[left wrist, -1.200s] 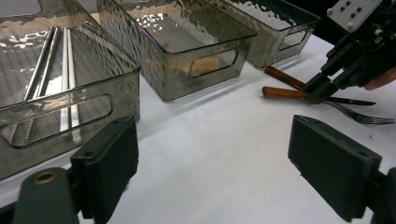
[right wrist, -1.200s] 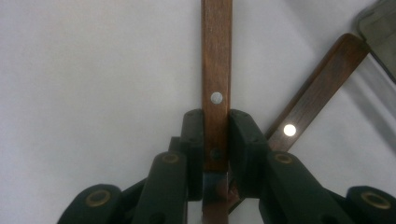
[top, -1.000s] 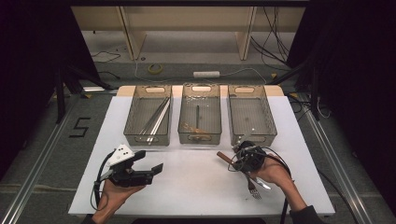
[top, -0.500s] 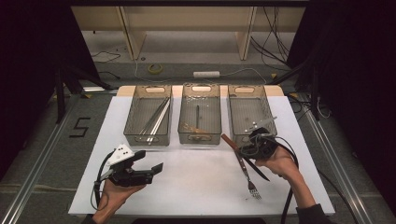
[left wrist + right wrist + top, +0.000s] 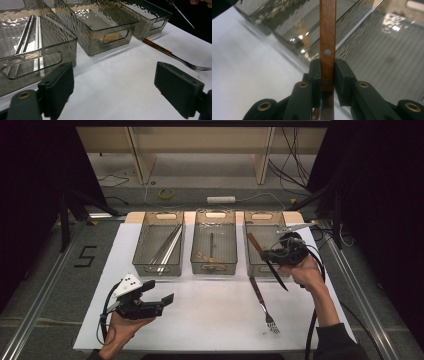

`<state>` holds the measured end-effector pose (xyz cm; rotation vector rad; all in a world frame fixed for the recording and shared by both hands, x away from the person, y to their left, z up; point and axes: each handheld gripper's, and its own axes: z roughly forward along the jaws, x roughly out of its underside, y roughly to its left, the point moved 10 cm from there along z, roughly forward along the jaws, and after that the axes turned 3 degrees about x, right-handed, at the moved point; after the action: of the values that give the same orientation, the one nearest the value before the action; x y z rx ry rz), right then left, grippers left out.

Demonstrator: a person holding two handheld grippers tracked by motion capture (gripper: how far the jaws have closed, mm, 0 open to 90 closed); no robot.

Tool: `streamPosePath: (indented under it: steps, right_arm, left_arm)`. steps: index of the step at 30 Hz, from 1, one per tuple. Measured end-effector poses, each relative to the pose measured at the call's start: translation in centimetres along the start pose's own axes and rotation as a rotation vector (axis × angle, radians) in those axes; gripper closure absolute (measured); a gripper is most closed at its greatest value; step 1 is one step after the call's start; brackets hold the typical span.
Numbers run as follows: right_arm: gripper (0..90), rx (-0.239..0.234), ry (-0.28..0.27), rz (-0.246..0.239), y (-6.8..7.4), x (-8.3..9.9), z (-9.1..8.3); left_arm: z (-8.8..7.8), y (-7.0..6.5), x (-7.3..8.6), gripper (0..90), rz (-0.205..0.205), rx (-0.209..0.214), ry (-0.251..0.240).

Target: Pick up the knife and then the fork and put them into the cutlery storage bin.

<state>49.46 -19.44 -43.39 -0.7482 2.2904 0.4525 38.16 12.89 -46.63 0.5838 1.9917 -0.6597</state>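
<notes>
The slim steel table knife with a riveted brown wooden handle [image 5: 263,258] hangs tilted above the right-hand smoky plastic bin's [image 5: 263,221] near end, handle up; its dark blade probably points toward the counter.

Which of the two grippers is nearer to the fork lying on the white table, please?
Right. The right gripper, clamping a wooden-handled knife, hangs just above the fork handle's far end; the left gripper rests well off to its left.

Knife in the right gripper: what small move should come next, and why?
Probably carry the knife a little farther over the right bin and lower it in. The right gripper is clamped on its wooden handle, holding it off the table at that bin's front wall; a fork lies on the white mat.
</notes>
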Motion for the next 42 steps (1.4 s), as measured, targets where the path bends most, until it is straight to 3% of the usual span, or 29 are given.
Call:
streamPosePath:
  steps: [8,16,27,32,42]
  right_arm:
    - [77.4,0.046,-0.065,0.069,-2.5,-3.1,-0.2]
    - [77.4,0.079,-0.105,0.113,-3.9,-5.3,0.3]
    - [77.4,0.128,-0.142,0.149,-5.2,-6.8,1.2]
    - [77.4,0.138,-0.162,0.191,-6.0,-7.1,1.8]
    - [77.3,0.223,-0.179,0.238,-7.8,-6.9,3.2]
  left_arm:
    - [0.0,-0.1,0.0,15.8,0.002,0.002,-0.002]
    - [0.0,0.0,0.0,15.8,0.001,-0.001,0.000]
    - [0.1,-0.1,0.0,15.7,0.007,0.001,0.002]
    - [0.1,-0.1,0.0,15.8,0.005,0.003,0.001]
    - [0.1,-0.1,0.0,15.7,0.006,0.003,0.001]
